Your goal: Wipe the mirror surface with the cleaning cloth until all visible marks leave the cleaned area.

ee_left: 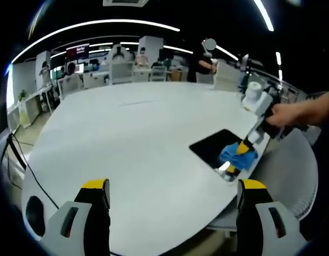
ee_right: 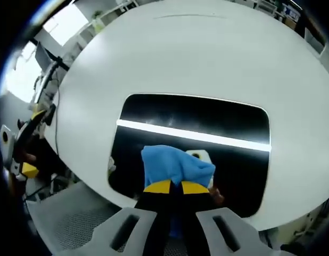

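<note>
Bench (ee_left: 138, 138): a big round white top, smooth and matt, with the other things near its edge.
Mirror (ee_right: 207, 120): a dark, glossy rectangle with rounded corners, lying flat on the bench close to the rim; a bright ceiling strip light reflects as a white bar across it. In the left gripper view it sits at about 3 o'clock (ee_left: 215, 145).
Cleaning cloth (ee_right: 175, 165): soft blue fabric, bunched and creased, pressed onto the mirror's near half at about 6 o'clock in the right gripper view.
Right tongs (ee_right: 176, 188): yellow-tipped black jaws drawn together, pinching the cloth between them; a hand (ee_left: 292, 113) holds them from the bench edge.
Left tongs (ee_left: 172, 186): jaws spread wide apart with nothing between them, raised over the bare bench, well apart from the mirror.
</note>
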The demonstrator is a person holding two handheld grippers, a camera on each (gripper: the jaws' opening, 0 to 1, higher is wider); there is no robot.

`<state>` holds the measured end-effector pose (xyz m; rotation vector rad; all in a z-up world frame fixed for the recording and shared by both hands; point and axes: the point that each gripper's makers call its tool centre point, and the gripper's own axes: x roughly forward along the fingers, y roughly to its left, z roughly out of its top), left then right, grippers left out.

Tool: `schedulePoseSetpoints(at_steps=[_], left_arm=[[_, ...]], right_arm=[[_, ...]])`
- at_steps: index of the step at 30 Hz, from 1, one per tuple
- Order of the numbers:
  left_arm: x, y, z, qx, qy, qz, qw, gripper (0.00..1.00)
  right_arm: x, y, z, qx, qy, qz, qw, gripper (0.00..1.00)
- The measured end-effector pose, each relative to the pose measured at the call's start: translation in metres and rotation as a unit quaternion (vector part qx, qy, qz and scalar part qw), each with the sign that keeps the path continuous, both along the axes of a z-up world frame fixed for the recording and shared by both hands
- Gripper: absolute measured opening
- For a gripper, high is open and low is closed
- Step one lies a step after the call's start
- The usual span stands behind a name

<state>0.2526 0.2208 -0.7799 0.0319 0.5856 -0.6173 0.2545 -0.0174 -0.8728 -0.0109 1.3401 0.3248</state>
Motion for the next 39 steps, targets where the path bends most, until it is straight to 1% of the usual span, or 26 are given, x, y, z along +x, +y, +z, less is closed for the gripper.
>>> schedulePoseSetpoints(at_steps=[10,11,12,13,15,17,19,21,24,29,32,34,36,38,39], left_arm=[[-0.002,0.002,-0.006,0.000,0.007,0.000,1.0000,1.00],[-0.001,0.002,-0.007,0.000,0.008,0.000,1.0000,1.00],[0.000,0.002,-0.007,0.000,0.008,0.000,1.0000,1.00],[0.001,0.002,-0.006,0.001,0.008,-0.001,1.0000,1.00],[0.003,0.001,-0.006,0.001,0.007,-0.002,1.0000,1.00],[0.005,-0.001,-0.004,0.000,0.006,-0.003,1.0000,1.00],[0.006,-0.002,-0.004,0.000,0.005,-0.005,1.0000,1.00],[0.007,-0.004,-0.004,0.003,0.005,-0.008,0.9999,1.00],[0.008,-0.004,-0.004,0.002,0.005,-0.009,0.9999,1.00],[0.010,-0.003,-0.003,0.000,0.004,-0.008,1.0000,1.00],[0.009,-0.004,-0.004,0.000,0.004,-0.007,1.0000,1.00],[0.009,-0.003,-0.005,-0.001,0.005,-0.007,1.0000,1.00],[0.007,-0.003,-0.005,-0.001,0.006,-0.006,1.0000,1.00],[0.006,-0.003,-0.005,-0.002,0.006,-0.004,1.0000,1.00],[0.006,-0.002,-0.006,-0.002,0.006,-0.003,1.0000,1.00]], right_arm=[[0.001,0.041,0.001,0.020,0.000,0.030,0.9993,0.00],[0.001,0.046,0.001,0.028,0.001,0.029,0.9992,0.00],[0.000,0.054,0.001,0.046,0.006,0.020,0.9987,0.00],[0.000,0.057,0.000,0.048,0.007,0.022,0.9986,0.00],[0.001,0.062,0.000,0.034,-0.005,0.041,0.9986,0.00],[-0.001,0.069,0.001,0.043,-0.004,0.041,0.9982,0.00],[0.001,0.069,0.000,0.038,-0.004,0.042,0.9984,0.00],[0.001,0.066,0.001,0.050,0.004,0.029,0.9983,0.00],[0.001,0.065,0.000,0.061,0.003,0.025,0.9978,0.00],[0.001,0.067,0.000,0.054,-0.005,0.037,0.9978,0.00],[0.001,0.066,0.001,0.055,-0.003,0.036,0.9978,0.00],[0.003,0.066,0.001,0.055,-0.003,0.035,0.9979,0.00],[0.010,0.064,0.001,0.047,-0.014,0.040,0.9980,0.00],[0.012,0.064,0.002,0.046,-0.008,0.038,0.9982,0.00],[0.017,0.064,0.002,0.045,-0.012,0.039,0.9982,0.00]])
